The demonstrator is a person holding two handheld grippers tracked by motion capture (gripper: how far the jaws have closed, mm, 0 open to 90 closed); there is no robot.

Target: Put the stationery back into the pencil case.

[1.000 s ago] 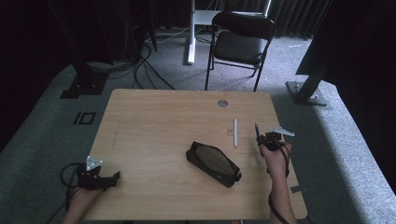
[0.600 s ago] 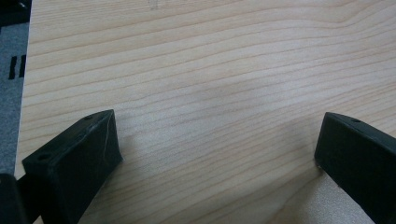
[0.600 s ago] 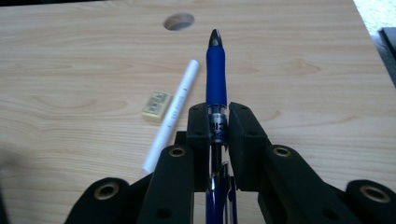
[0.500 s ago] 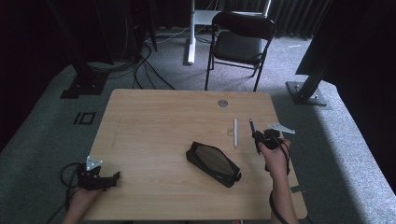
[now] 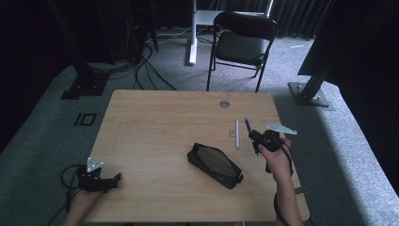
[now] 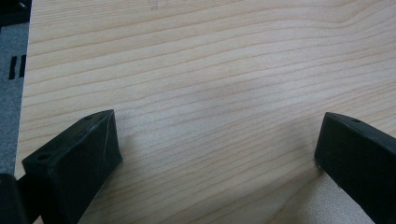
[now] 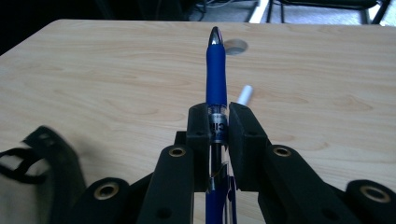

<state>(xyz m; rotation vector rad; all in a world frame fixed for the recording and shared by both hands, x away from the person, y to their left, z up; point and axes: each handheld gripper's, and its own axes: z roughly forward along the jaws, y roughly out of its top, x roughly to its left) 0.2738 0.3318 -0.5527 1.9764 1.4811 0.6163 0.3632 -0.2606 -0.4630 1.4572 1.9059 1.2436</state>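
Note:
My right gripper (image 7: 217, 126) is shut on a blue pen (image 7: 215, 70), whose silver tip points away along the jaws. In the high view that gripper (image 5: 256, 139) hangs above the table's right side with the blue pen (image 5: 247, 125) sticking out toward the far edge. A white pen (image 5: 237, 133) lies flat just left of it, seen as a white pen (image 7: 243, 94) behind the jaws. A black pencil case (image 5: 215, 165) lies open near the table's middle. My left gripper (image 5: 110, 180) rests at the near left corner, its jaws wide open over bare wood (image 6: 210, 107).
The wooden table (image 5: 155, 122) has a round cable hole (image 5: 224, 104) near its far edge. A black folding chair (image 5: 242, 44) stands behind the table. Cables and stand bases lie on the grey carpet around it.
My right gripper has risen and shifted slightly toward the far edge, carrying the blue pen off the table. The left gripper has stayed put.

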